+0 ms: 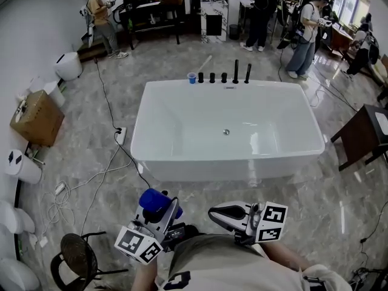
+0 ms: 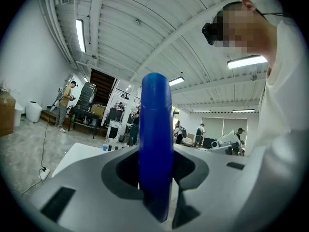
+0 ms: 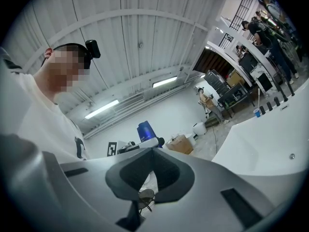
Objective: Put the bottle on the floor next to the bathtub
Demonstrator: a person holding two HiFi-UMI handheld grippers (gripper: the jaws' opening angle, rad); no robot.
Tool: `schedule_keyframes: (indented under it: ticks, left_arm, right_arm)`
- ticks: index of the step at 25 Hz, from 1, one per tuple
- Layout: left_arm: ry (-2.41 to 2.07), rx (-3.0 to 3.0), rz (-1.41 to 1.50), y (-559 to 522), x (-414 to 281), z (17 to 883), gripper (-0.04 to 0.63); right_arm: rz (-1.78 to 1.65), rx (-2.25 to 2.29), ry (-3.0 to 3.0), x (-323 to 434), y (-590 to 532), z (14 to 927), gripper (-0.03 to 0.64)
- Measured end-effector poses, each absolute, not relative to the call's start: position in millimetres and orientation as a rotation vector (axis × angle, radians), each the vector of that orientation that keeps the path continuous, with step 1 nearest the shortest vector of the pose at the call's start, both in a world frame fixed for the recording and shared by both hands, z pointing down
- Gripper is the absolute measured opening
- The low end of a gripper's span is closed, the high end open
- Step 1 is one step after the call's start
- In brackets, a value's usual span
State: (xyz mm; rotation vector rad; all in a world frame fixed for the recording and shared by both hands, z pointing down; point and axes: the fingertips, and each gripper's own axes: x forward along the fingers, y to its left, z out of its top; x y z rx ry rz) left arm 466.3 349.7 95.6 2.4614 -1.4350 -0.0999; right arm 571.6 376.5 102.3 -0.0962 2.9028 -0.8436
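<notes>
Clamped across its body in the left gripper [image 1: 162, 216]: a smooth blue plastic bottle [image 1: 154, 202], held up in the air close to the person's chest, short of the near wall of the white rectangular bathtub [image 1: 182, 162]. Probably light and stiff, with glossy sides likely to slide, so better kept gripped at mid-body, pads square to it, and lowered base first. Pinched shut on nothing just beside it: the right gripper [image 1: 223, 213]. Below and ahead, grey marbled floor [image 1: 200, 190] along the tub's near wall, a likely landing strip. Off the tub's near-left corner, a white power strip [image 1: 120, 136] with cables trailing across the floor, worth keeping the bottle's base off. Further to the near left, a black round-seated stool [image 1: 77, 254]; by the left wall, a brown cardboard box [image 1: 37, 118]. On the tub's far rim, a small blue cup [image 1: 192, 77] and a row of black tap fittings [image 1: 236, 73], well apart from the set-down side.
</notes>
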Motion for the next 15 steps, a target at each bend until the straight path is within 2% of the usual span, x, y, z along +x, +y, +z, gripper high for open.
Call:
schedule_keyframes:
  ticks: [15]
  left_arm:
    - [-1.443,2.473,-0.142,359.5,396.3,91.9,0.187]
  right_arm:
    - [-0.829,-0.048,2.954,500.3,380.7,98.1,0.028]
